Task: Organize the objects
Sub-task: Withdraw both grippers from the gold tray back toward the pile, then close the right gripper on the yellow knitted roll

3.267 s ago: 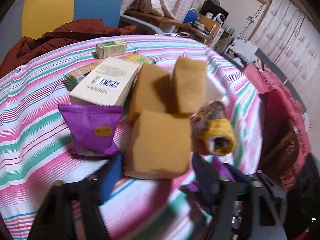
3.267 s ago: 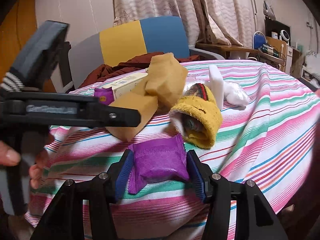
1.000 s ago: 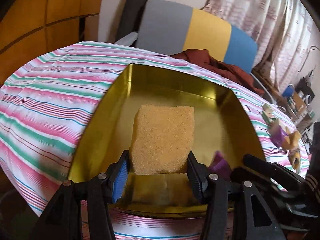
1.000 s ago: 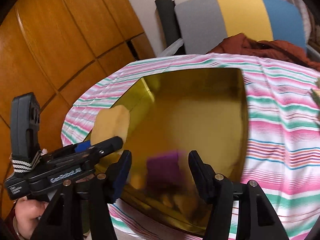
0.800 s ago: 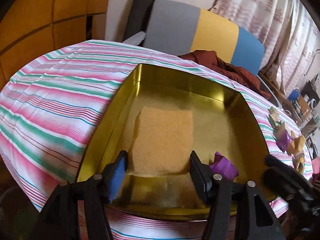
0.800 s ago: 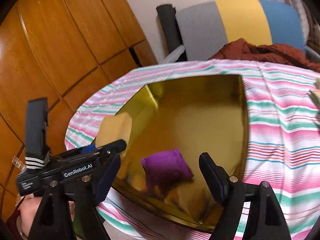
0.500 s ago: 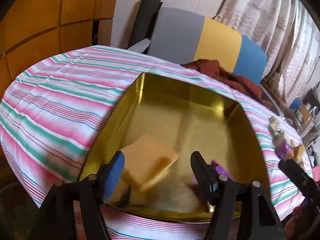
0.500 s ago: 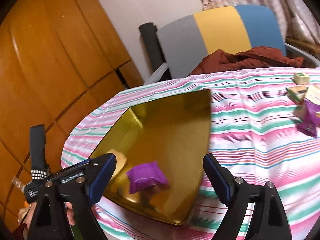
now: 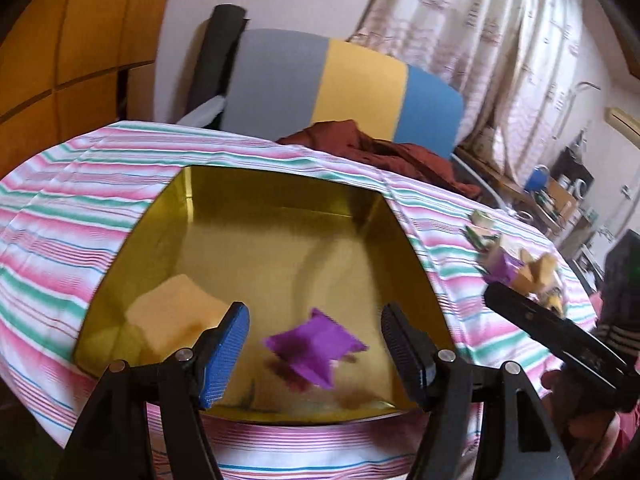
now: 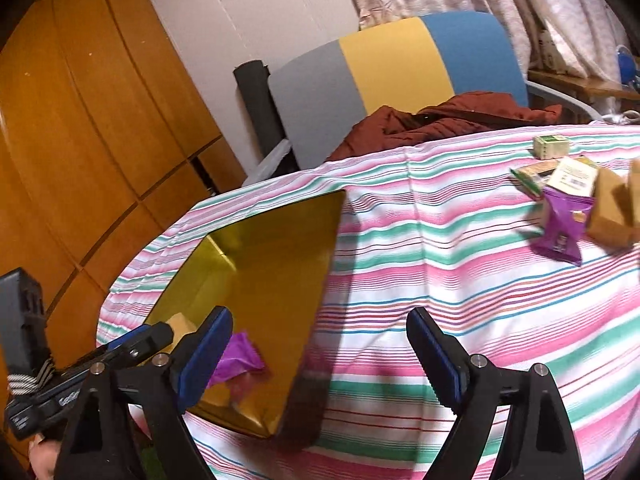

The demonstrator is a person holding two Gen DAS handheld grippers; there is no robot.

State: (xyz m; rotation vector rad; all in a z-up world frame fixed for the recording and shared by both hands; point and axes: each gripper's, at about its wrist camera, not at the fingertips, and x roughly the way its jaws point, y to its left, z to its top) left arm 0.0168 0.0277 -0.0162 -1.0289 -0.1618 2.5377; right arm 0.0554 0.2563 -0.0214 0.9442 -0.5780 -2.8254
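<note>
A gold tin (image 9: 280, 196) sits on the striped tablecloth. Inside it lie a tan sponge (image 9: 176, 312) at the near left and a purple packet (image 9: 316, 344) near the front; both also show in the right wrist view, sponge (image 10: 182, 326) and packet (image 10: 236, 356). My left gripper (image 9: 316, 352) is open and empty above the tin's near edge. My right gripper (image 10: 320, 356) is open and empty over the tin's right wall (image 10: 312, 300). More items wait at the far right: a purple packet (image 10: 562, 226), tan sponges (image 10: 612, 212) and small boxes (image 10: 552, 146).
A grey, yellow and blue chair (image 9: 340, 92) with a dark red garment (image 9: 360, 144) stands behind the table. A wooden wall (image 10: 80, 120) is at the left. The right gripper's body (image 9: 560, 340) reaches in at the right of the left wrist view.
Both grippers opened and dropped the sponge and the purple packet into the tin. Both have pulled back, and the right one has swung right toward the table.
</note>
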